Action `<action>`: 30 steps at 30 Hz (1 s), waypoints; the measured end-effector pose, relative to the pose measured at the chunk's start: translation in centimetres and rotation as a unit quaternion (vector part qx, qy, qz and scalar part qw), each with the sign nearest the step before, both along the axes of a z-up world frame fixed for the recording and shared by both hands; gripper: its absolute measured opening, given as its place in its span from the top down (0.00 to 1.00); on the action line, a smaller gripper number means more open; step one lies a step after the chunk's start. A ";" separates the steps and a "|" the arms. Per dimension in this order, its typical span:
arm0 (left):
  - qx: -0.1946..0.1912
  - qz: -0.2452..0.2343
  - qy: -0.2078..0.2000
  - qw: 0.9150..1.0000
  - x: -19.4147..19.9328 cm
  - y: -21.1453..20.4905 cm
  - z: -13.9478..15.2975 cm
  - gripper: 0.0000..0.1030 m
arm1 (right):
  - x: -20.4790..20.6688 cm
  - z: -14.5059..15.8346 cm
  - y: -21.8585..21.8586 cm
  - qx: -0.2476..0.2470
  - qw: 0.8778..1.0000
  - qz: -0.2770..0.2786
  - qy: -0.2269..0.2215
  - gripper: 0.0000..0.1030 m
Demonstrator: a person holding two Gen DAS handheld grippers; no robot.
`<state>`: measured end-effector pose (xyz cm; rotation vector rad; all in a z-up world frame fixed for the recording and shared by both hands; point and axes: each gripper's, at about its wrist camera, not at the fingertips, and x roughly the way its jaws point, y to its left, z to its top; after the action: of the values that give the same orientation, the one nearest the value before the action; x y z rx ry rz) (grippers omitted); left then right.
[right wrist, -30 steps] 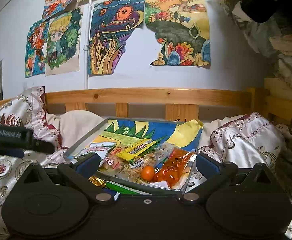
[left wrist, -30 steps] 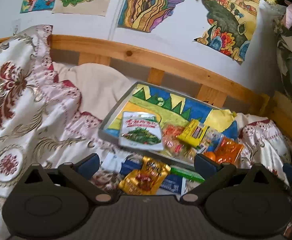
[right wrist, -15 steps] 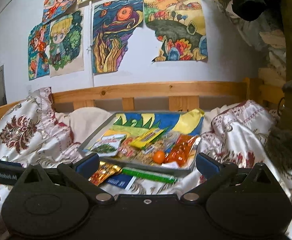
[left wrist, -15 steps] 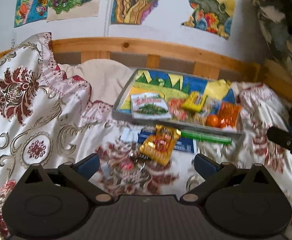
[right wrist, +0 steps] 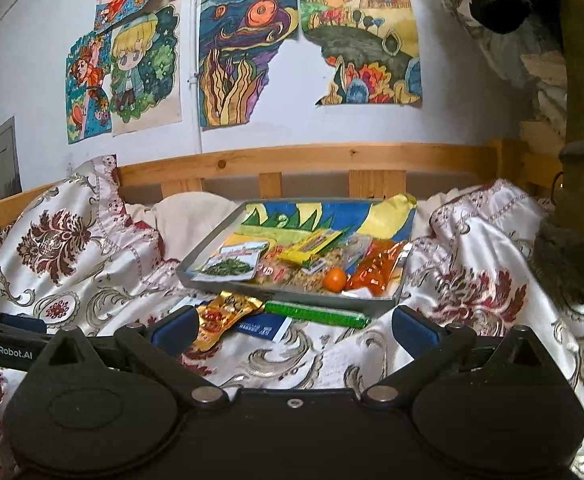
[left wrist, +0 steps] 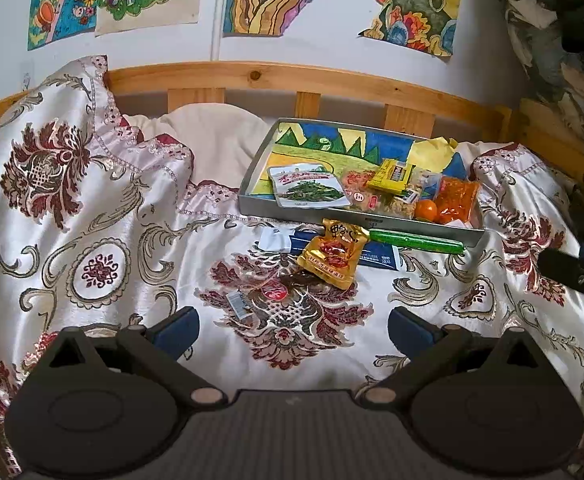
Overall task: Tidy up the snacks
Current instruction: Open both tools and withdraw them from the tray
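Snacks fill our tray (left wrist: pixel 257 184) at twelve o'clock — green-vegetable packet (left wrist: pixel 309 189), orange (left wrist: pixel 427 210) — while both our grippers (left wrist: pixel 292 326) (right wrist: pixel 294 326) hover, jaws spread, empty.

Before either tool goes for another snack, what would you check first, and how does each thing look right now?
1. Left tool free: ok, fingers apart, nothing between them.
2. Right tool free: ok, open and holding nothing.
3. Snacks left outside the tray: not ok; the gold packet, green stick and blue packet lie on the bedspread.
4. Gold packet easy to take: ok, it lies on top, overlapping the blue packet.
5. Room in the tray: ok, its far half shows bare picture lining.
6. Small wrapped bits near the left tool: cannot tell whether they are snacks.
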<state>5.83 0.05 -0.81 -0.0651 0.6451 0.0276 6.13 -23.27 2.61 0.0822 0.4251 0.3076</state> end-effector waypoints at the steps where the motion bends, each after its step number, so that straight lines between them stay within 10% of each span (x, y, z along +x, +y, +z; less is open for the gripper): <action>1: 0.000 -0.001 -0.001 1.000 -0.1 0.0 0.1 0.01 | -0.1 -0.1 0.1 -0.001 1.000 0.001 0.006 0.01; 30: -0.008 0.011 0.019 1.000 -0.2 0.7 -0.5 0.01 | -0.7 -1.5 3.8 -0.051 0.995 0.076 0.040 0.01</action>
<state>5.63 0.73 -1.27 -0.0876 0.6826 0.0439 5.43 -19.51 1.11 -0.0380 0.5272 0.4336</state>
